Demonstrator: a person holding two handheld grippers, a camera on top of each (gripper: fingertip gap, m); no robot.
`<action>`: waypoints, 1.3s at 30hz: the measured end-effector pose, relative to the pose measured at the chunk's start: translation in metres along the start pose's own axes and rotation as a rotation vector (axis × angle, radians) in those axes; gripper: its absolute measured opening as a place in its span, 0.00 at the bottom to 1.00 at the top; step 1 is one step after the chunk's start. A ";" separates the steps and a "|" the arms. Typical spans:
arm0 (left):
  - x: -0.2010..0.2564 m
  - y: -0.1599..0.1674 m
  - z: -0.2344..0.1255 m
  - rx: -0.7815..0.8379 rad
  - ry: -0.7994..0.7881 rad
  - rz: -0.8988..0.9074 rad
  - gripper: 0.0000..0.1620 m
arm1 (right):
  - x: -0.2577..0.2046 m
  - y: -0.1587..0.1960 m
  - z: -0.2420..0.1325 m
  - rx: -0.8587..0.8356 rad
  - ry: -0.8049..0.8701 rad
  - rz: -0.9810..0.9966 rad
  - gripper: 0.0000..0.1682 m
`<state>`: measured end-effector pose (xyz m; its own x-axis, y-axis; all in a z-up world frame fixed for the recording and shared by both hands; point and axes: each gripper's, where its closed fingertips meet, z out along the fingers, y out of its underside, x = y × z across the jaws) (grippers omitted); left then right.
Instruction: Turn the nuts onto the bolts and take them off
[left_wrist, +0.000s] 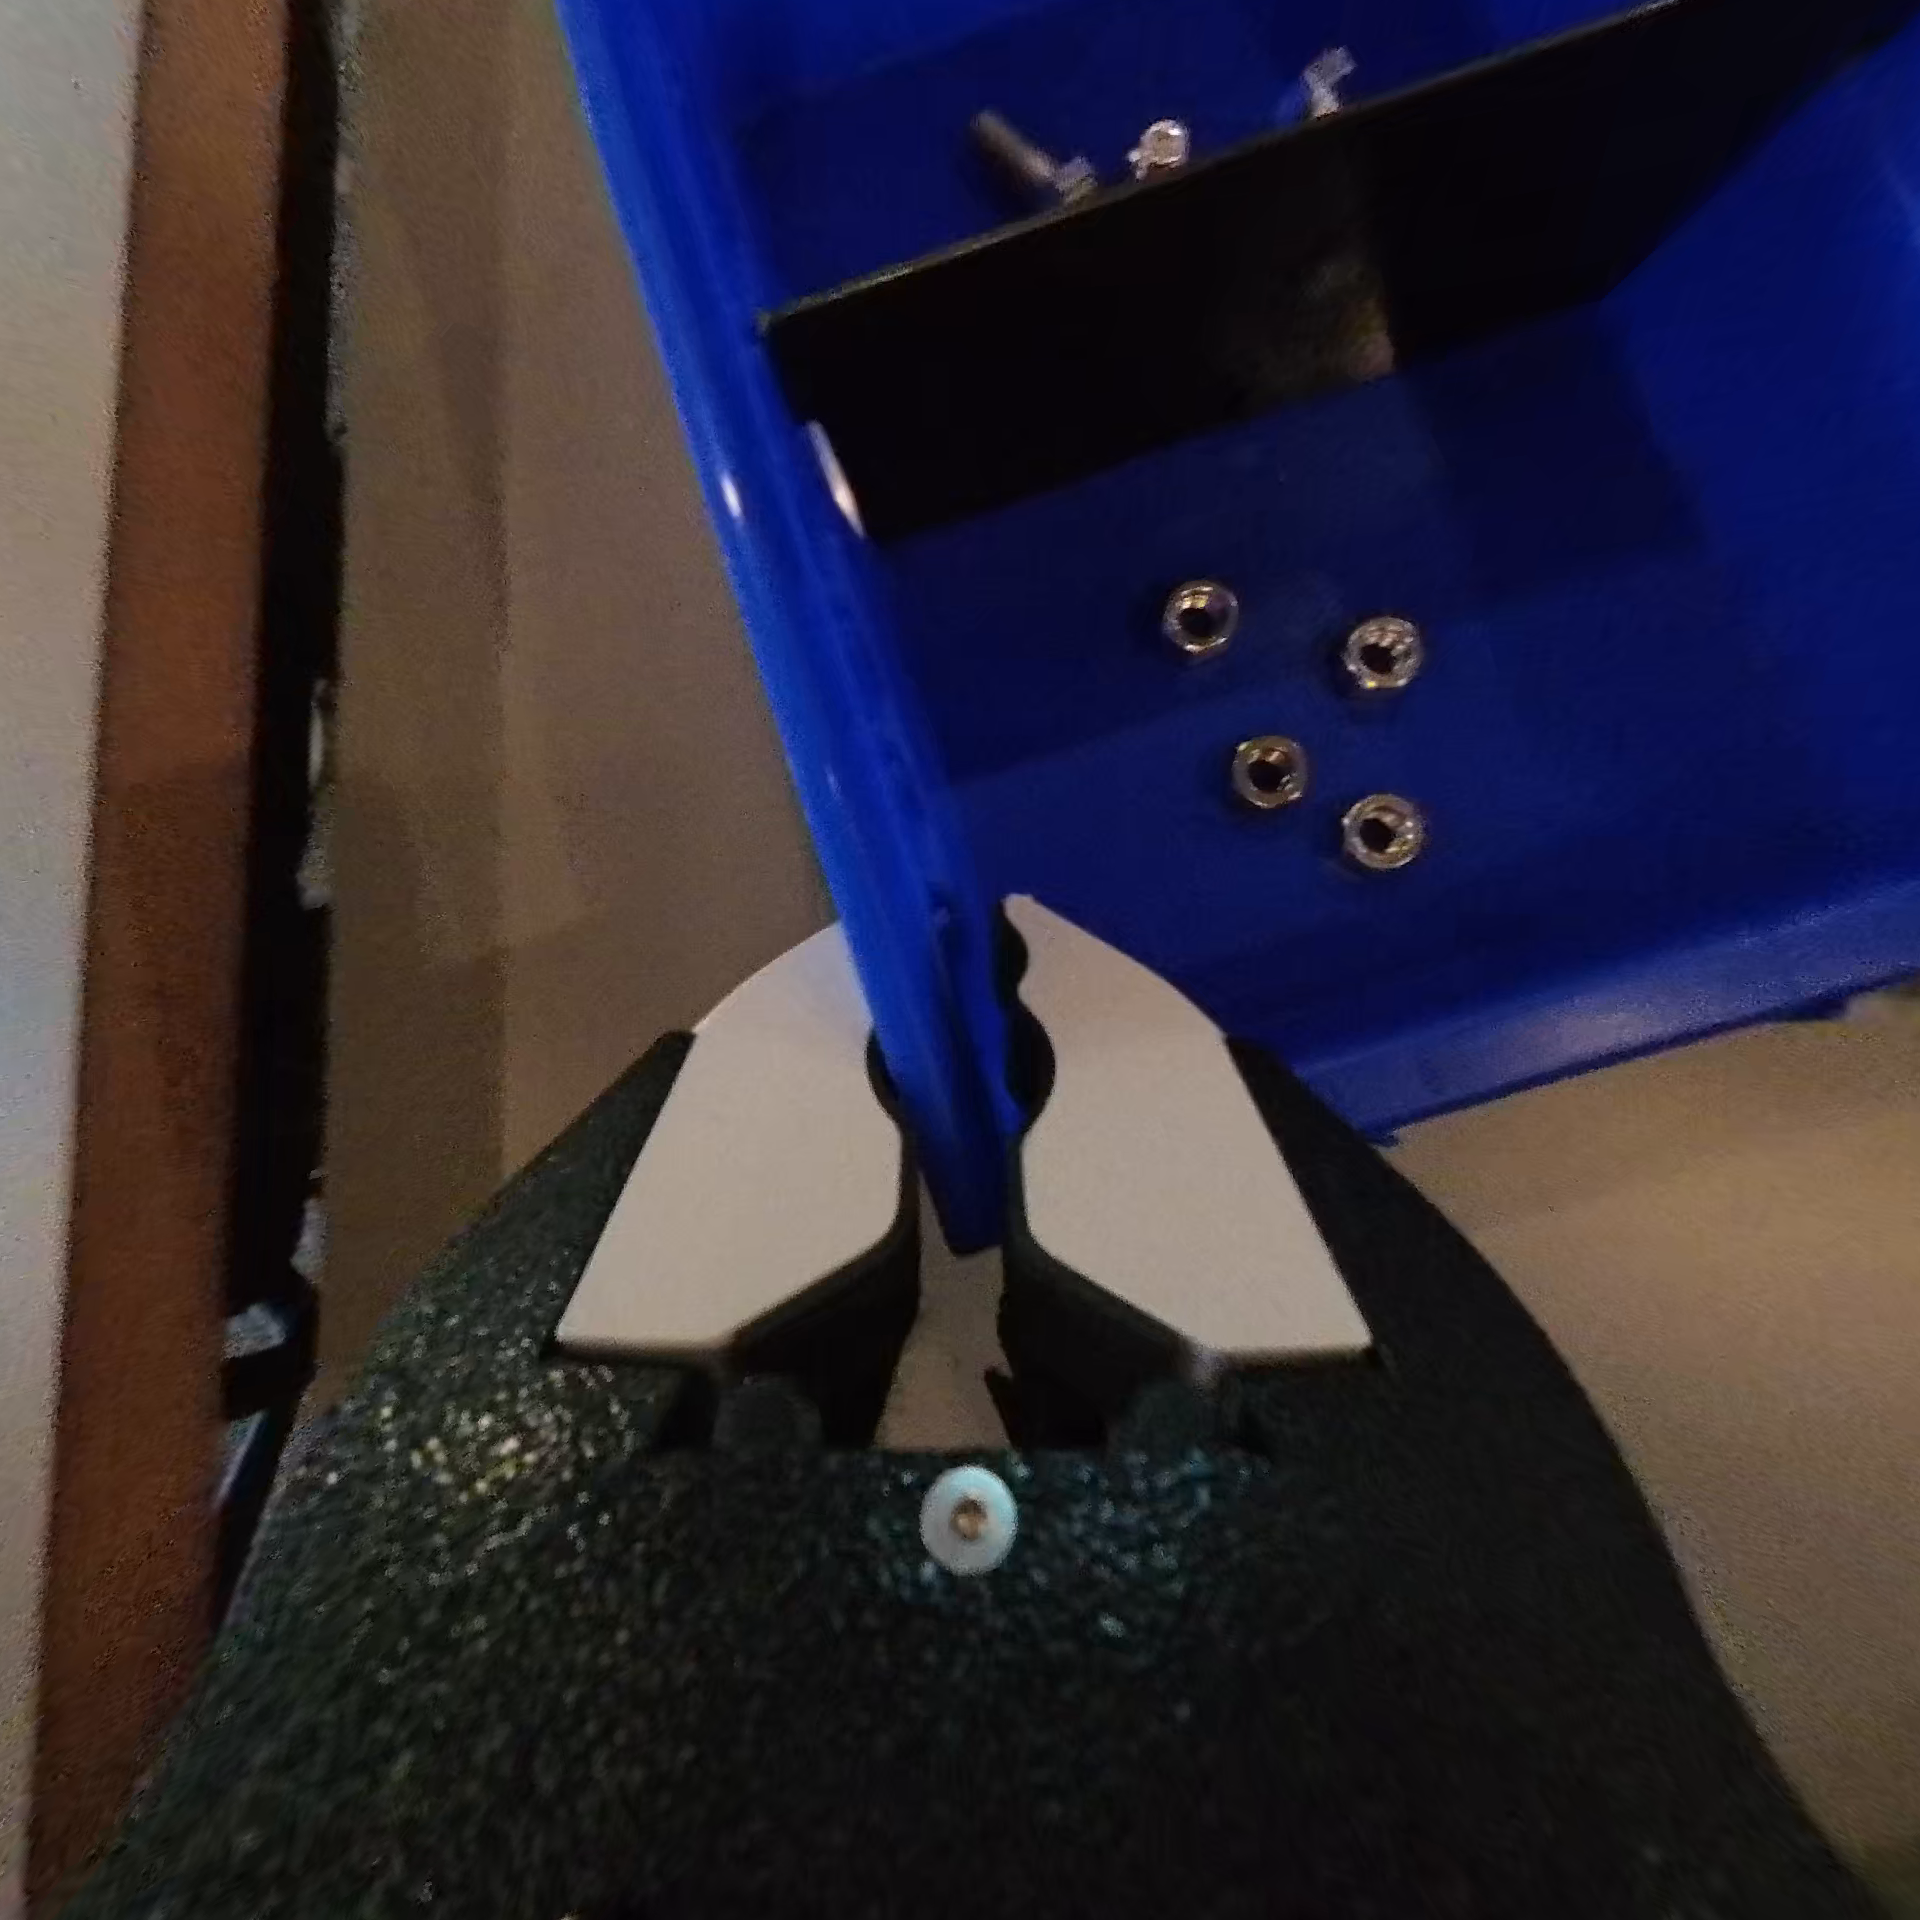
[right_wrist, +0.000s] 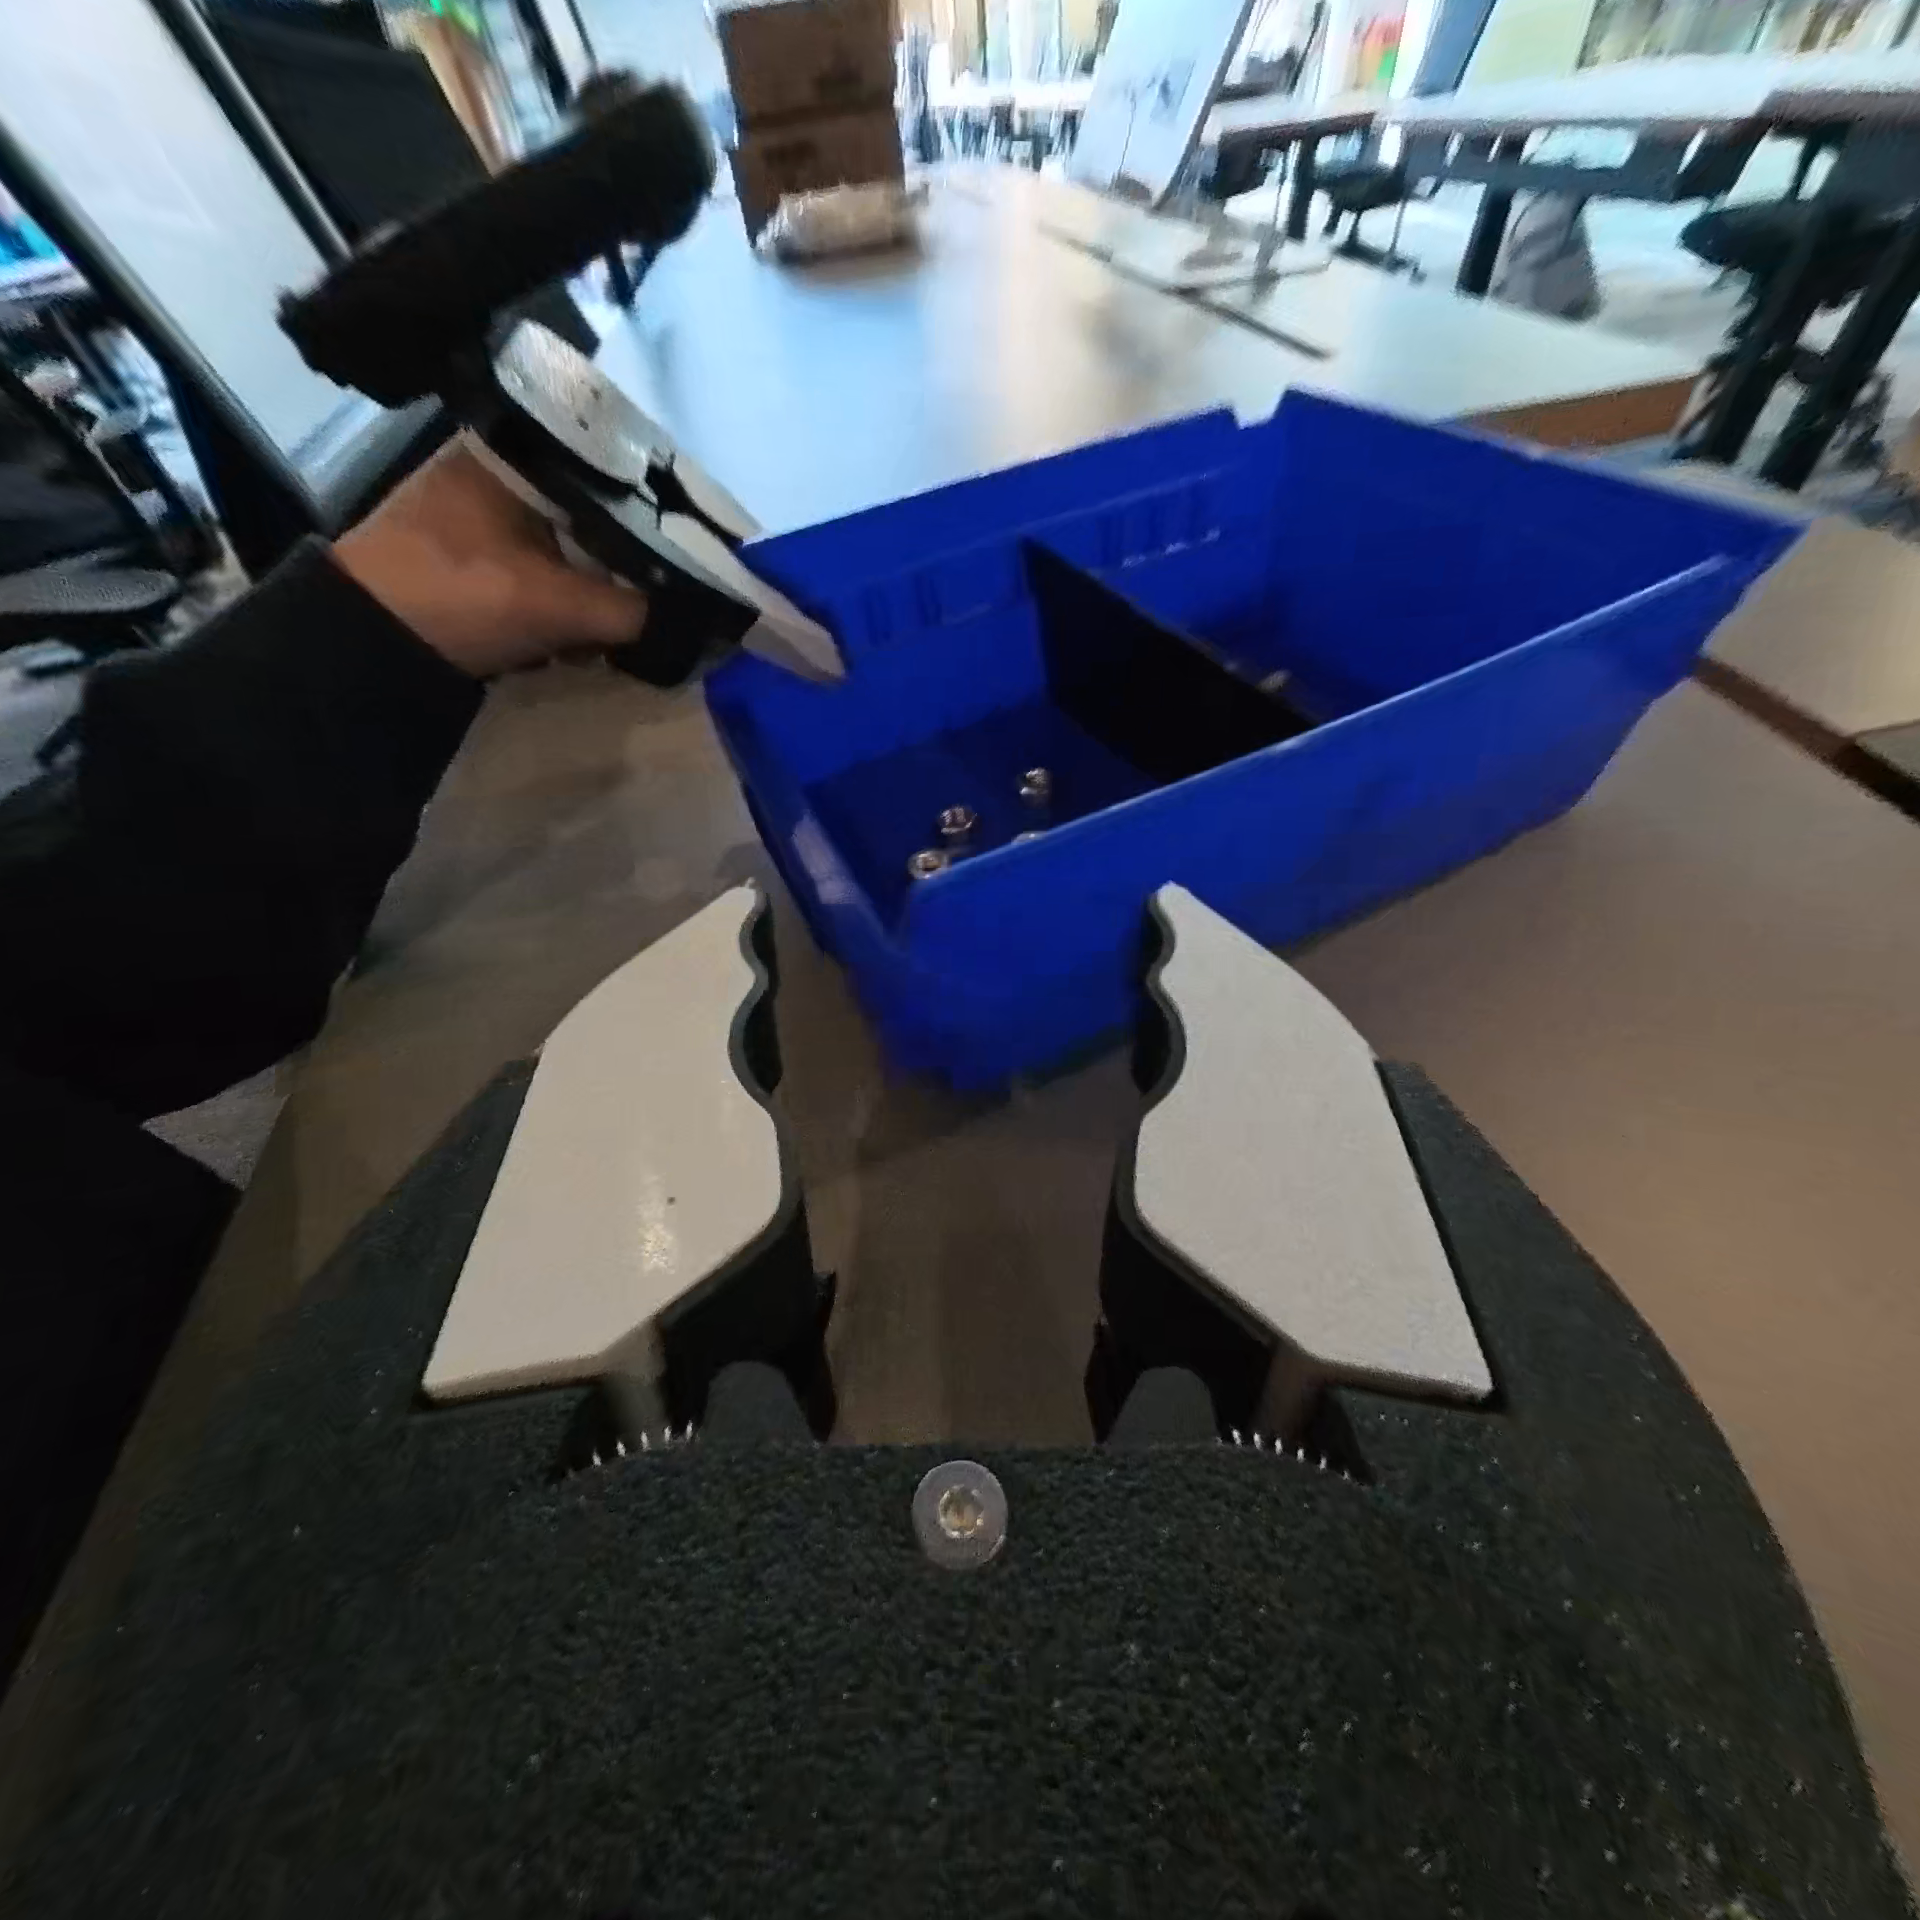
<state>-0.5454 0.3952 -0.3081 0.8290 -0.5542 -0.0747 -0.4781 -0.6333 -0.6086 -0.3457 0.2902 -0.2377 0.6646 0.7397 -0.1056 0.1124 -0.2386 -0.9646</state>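
My left gripper (left_wrist: 961, 1049) clenches the blue bin (left_wrist: 1455, 935) wall, right gripper (right_wrist: 961, 935) released before it; tilting it could slide the nuts (left_wrist: 1294, 717) against the black divider (left_wrist: 1143, 343).

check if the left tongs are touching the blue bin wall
Touching. The left wrist view shows the left tongs shut on the blue bin wall, both fingers pressed against it.
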 end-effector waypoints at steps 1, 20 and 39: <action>-0.007 0.003 -0.002 -0.002 -0.004 0.015 0.05 | 0.001 -0.003 -0.005 0.023 0.010 -0.005 0.39; -0.035 0.037 -0.029 0.013 0.097 -0.002 0.28 | 0.020 0.040 -0.025 -0.046 0.051 -0.035 0.33; 0.054 -0.105 -0.020 -0.028 0.224 0.331 0.09 | 0.039 0.040 -0.052 0.145 0.182 -0.206 0.29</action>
<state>-0.4562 0.4211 -0.2320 0.5465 -0.8329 -0.0874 -0.7191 -0.4132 -0.5588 -0.2768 0.2765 -0.2674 0.7617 0.6351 0.1281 0.1604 0.0067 -0.9870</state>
